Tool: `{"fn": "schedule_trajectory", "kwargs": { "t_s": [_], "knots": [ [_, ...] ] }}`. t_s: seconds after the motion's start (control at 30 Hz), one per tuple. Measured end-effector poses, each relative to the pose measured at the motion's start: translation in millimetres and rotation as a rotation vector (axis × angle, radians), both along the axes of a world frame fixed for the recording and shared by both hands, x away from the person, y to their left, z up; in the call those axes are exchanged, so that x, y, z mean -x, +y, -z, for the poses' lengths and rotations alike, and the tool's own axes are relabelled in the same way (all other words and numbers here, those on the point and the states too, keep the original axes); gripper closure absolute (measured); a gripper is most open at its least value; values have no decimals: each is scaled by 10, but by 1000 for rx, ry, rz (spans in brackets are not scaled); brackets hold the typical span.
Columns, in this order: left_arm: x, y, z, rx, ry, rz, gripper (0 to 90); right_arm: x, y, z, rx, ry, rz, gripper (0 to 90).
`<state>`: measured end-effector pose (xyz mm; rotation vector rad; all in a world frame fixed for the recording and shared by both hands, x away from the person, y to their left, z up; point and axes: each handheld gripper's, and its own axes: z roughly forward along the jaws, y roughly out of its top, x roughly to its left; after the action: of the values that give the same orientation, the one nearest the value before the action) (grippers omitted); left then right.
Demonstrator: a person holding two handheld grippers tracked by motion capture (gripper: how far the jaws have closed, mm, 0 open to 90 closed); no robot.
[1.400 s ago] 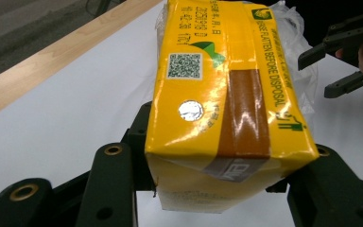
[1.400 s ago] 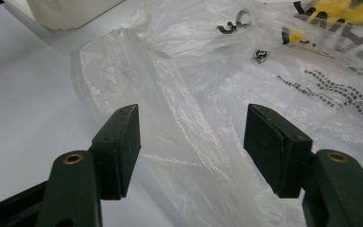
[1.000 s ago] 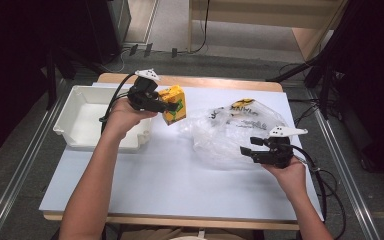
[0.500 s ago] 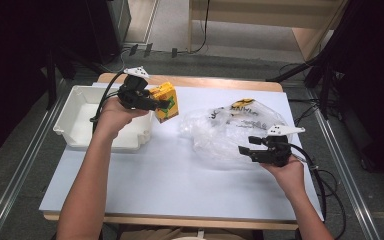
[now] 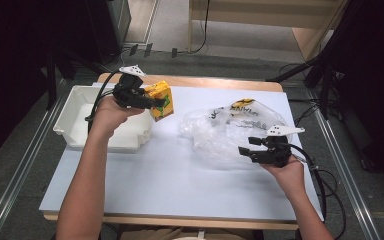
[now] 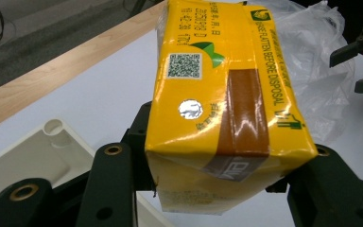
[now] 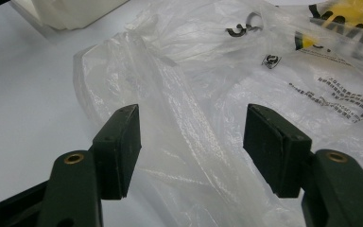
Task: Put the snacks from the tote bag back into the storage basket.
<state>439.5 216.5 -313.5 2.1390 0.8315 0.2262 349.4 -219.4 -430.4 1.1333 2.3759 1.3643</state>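
Observation:
A yellow juice carton hangs in the air over the right rim of the white tray, and my left gripper is shut on it. In the left gripper view the carton lies across between the jaws of the left gripper, its top with a foil spot facing the camera. My right gripper rests at the near edge of a crumpled clear plastic bag. The right gripper stands open, with a fold of the bag lying loose between its pads.
The white tray sits at the table's left, its inside bare where visible. The white tabletop stretches wide in front of both hands. A wooden strip edges the far side. Metal rails run along both sides of the table.
My left gripper has carried the carton a little to the left, toward the tray. The right gripper and the bag have stayed put.

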Motion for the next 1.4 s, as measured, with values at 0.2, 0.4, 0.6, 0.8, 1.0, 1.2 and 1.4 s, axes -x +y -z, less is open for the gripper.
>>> {"fn": "schedule_trajectory", "kwargs": {
  "t_s": [0.2,0.4,0.6,0.8,1.0,1.2,1.4],
  "knots": [
    [-25,7,10,-10,3,-2,525,14,2,0,6,4,1,385],
    [-46,32,15,-18,6,-10,525,30,10,1,8,10,-3,385],
    [-62,113,-5,-29,-4,-49,525,53,6,-12,18,-9,-3,387],
    [-77,212,-16,-19,6,-77,525,57,3,-11,19,-4,-3,386],
    [-77,291,-27,-25,2,-92,525,58,2,-10,21,-2,-3,386],
    [-73,405,-35,-27,-16,-113,525,59,1,-8,26,-3,-1,386],
    [-98,478,11,-38,-15,-140,525,59,1,-9,24,-3,-2,386]
  ]
}}
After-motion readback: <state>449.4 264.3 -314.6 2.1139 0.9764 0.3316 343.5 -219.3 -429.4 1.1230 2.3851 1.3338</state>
